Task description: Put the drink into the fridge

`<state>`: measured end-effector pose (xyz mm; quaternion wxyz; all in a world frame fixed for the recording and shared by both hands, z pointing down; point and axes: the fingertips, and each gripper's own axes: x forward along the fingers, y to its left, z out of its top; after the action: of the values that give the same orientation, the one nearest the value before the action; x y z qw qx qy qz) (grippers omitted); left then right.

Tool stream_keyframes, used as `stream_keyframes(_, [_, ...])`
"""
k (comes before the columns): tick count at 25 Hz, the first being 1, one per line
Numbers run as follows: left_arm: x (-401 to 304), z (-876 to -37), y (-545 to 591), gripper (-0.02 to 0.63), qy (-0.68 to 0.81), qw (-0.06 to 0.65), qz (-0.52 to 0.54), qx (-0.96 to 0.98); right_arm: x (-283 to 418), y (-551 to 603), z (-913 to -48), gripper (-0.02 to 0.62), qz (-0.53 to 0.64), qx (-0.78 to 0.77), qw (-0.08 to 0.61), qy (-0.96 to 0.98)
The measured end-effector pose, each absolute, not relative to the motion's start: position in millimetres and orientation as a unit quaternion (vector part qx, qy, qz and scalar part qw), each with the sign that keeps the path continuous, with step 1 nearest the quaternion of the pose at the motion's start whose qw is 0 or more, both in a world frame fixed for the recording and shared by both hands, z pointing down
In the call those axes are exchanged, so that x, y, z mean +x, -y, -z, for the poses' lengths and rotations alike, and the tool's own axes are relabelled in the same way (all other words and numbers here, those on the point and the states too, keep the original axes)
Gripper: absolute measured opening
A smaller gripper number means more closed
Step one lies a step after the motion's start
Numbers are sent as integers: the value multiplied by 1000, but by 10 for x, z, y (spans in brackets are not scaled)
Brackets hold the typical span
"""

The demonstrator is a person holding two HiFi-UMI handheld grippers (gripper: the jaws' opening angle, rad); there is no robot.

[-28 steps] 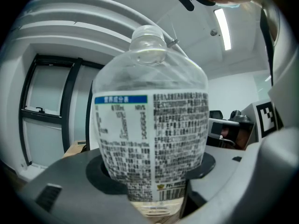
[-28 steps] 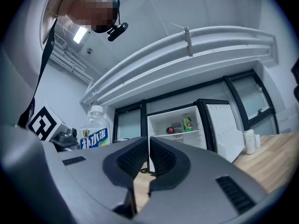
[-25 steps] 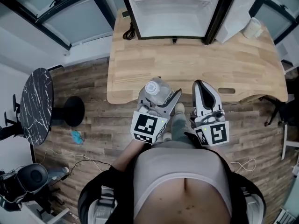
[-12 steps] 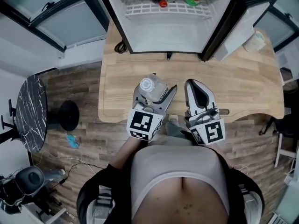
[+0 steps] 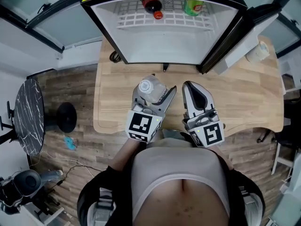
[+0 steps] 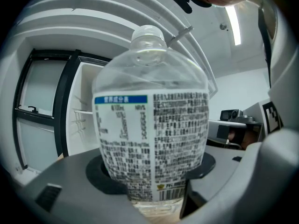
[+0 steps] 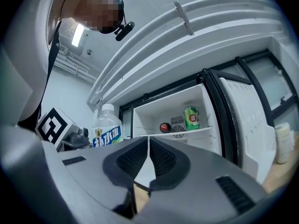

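Observation:
A clear plastic drink bottle [image 5: 151, 88] with a white cap stands upright in my left gripper [image 5: 153, 94], which is shut on it over the wooden table [image 5: 240, 98]. In the left gripper view the bottle [image 6: 152, 120] fills the middle, its printed label facing me. My right gripper [image 5: 194, 92] is beside it to the right, shut with nothing between its pads [image 7: 148, 155]. The open fridge [image 5: 164, 36] stands at the table's far side. The bottle [image 7: 107, 127] also shows at left in the right gripper view.
On the fridge's wire shelf lie a dark red-capped bottle [image 5: 151, 7] and a green can [image 5: 193, 5]. The fridge door [image 5: 235, 36] hangs open to the right. A white roll [image 5: 257, 51] sits at the table's right. A black round table [image 5: 27, 112] stands at left.
Both grippers and the bottle have come closer to the fridge, farther over the table. The fridge interior shows larger. The jaws' states have not changed.

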<state>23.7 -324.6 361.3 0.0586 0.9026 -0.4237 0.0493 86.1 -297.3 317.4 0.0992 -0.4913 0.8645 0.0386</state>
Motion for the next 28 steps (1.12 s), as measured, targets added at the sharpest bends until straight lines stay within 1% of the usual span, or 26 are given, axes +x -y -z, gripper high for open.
stream_keyframes(7, [327, -3626, 3452, 324, 431, 53, -55, 899, 944, 3187, -3215, 35, -27, -478, 98, -872])
stream_keyframes(16, [254, -3699, 3564, 324, 424, 55, -70, 901, 940, 3319, -3300, 35, -9, -493, 99, -864])
stream_keyframes(28, [244, -3963, 3853, 324, 398, 44, -92, 912, 856, 3368, -3355, 35, 3, -503, 90, -859])
